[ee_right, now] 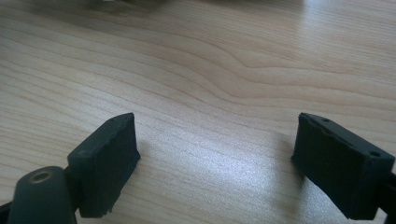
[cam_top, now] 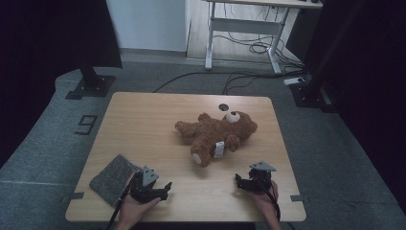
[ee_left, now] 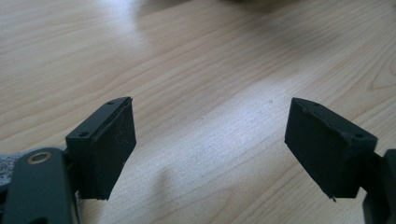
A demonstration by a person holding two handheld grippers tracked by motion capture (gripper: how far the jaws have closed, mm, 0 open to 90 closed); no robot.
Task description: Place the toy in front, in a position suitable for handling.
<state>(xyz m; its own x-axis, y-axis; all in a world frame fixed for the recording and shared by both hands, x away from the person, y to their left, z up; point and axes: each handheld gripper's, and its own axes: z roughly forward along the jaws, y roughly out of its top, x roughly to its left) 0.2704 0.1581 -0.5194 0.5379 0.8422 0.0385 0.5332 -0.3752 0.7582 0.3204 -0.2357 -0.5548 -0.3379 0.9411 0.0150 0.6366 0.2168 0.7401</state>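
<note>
One bear, one cloth, two tongs on one table.

A single brown teddy bear (cam_top: 216,134) lies on the one wooden table (cam_top: 143,124), and a single grey felt cloth (cam_top: 112,176) lies at its near left corner. Two hand-held tongs are there, the left tongs (cam_top: 165,189) and the right tongs (cam_top: 239,181), each with two black jaws spread wide apart. One second table (cam_top: 249,19) stands on the floor beyond.

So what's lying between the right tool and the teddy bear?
Nothing: in the high view, bare table separates the right tool from the teddy bear.
</note>
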